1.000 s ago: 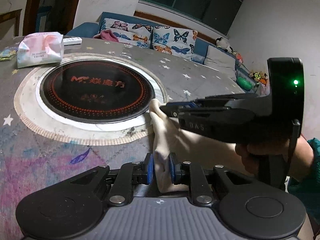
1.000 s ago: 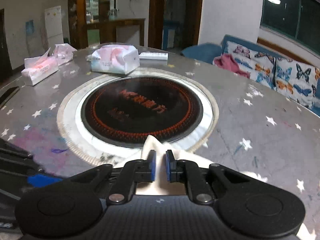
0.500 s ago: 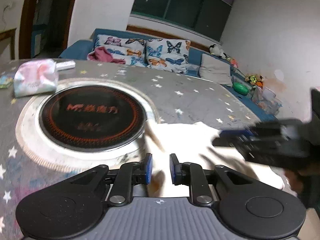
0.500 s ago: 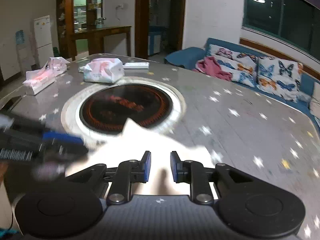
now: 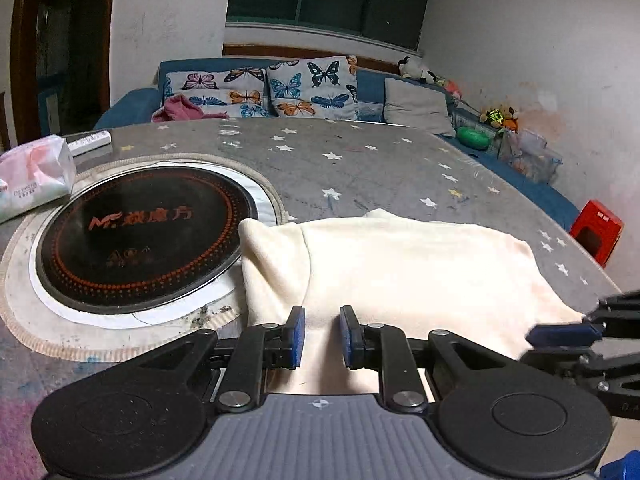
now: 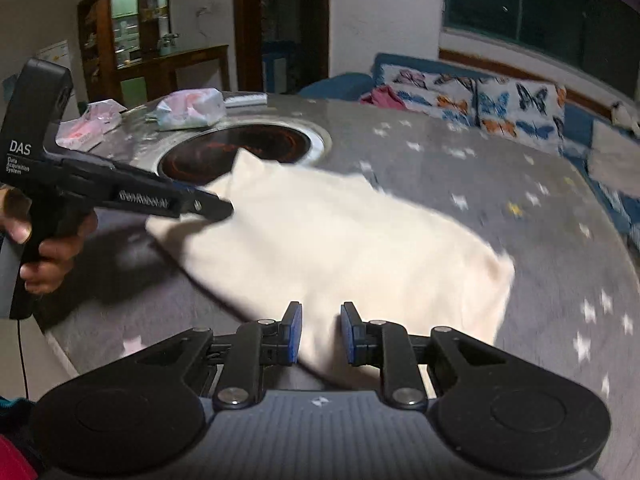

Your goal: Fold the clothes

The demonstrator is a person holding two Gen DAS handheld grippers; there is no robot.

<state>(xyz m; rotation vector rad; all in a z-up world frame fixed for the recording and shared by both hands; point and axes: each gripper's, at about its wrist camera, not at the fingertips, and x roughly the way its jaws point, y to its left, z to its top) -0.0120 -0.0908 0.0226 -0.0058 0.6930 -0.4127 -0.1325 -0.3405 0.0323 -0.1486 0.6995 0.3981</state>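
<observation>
A cream garment (image 5: 400,264) lies folded flat on the grey star-patterned table (image 5: 360,160), its left edge just over the rim of the round black cooktop (image 5: 140,232). My left gripper (image 5: 322,334) is open over the garment's near edge, with cloth showing in the gap but not pinched. My right gripper (image 6: 320,332) is open too, above the near corner of the garment (image 6: 340,240). In the right wrist view, the left gripper (image 6: 224,210), held in a hand, has its tip at the garment's left corner. The right gripper (image 5: 560,334) appears at the garment's right corner.
A tissue pack (image 5: 32,180) and a white remote (image 5: 90,142) lie beyond the cooktop. A second tissue pack (image 6: 88,128) sits further left. Behind the table is a blue sofa with butterfly cushions (image 5: 280,88). A red stool (image 5: 596,232) stands past the table's right edge.
Both grippers were shut on the bunched garment close together. They have moved apart, spread it flat on the table, let go and opened.
</observation>
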